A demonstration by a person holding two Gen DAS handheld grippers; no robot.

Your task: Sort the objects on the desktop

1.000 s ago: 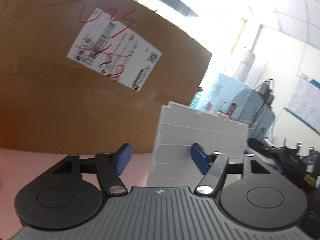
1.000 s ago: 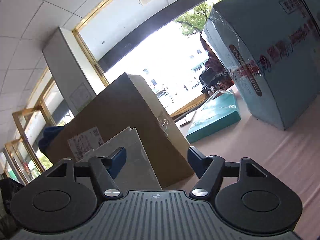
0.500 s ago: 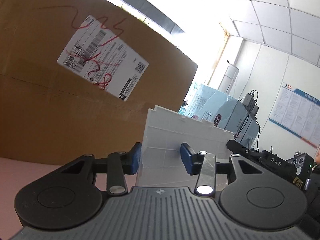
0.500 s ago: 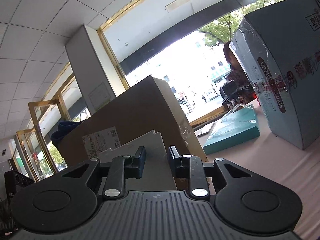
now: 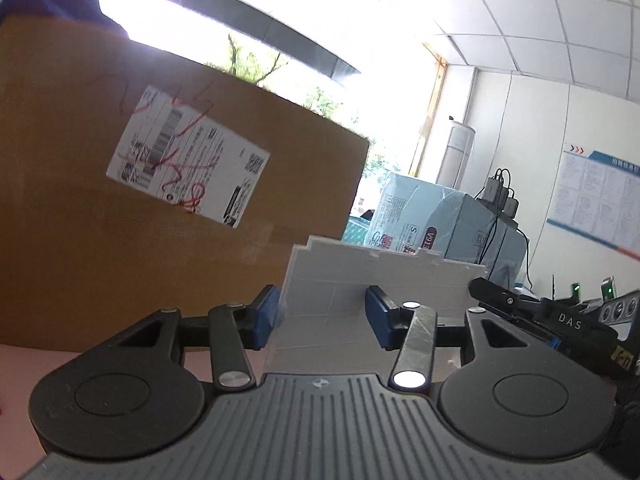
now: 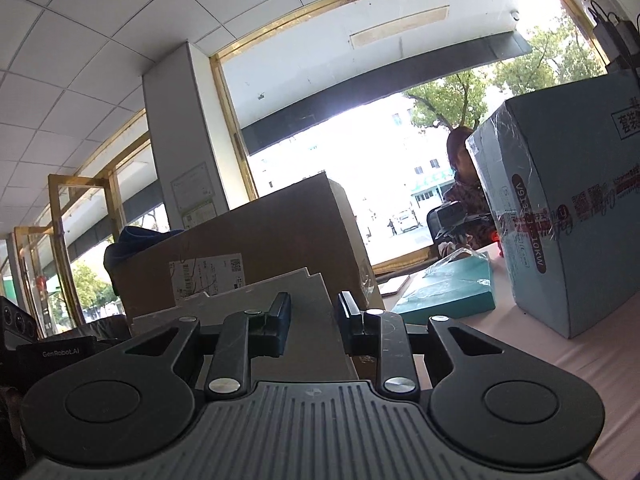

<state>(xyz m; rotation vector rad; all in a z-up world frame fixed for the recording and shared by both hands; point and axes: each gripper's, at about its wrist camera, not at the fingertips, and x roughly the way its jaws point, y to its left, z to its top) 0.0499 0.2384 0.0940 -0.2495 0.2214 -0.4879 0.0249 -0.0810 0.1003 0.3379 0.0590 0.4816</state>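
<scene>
A white plastic organiser (image 5: 360, 280) with a grid face and a stepped top stands on the pink table in front of a big cardboard box. My left gripper (image 5: 322, 316) is shut on its left end, with a blue pad on either side. In the right wrist view the same organiser (image 6: 224, 296) looks grey, and my right gripper (image 6: 314, 316) is shut on its right end. The black housing of the right tool (image 5: 560, 322) shows at the right of the left wrist view. The organiser's base is hidden behind both tools.
The cardboard box (image 5: 100, 240) with a shipping label stands close behind, a blue cloth (image 5: 48, 0) on top. To the right are a light-blue carton (image 6: 560, 220) and a flat teal package (image 6: 448, 288) on the pink table (image 6: 580, 364). A person (image 6: 460, 184) sits beyond.
Both grippers went from wide open to shut on the organiser's ends. Since then both views show more ceiling and the cardboard box sits lower in frame.
</scene>
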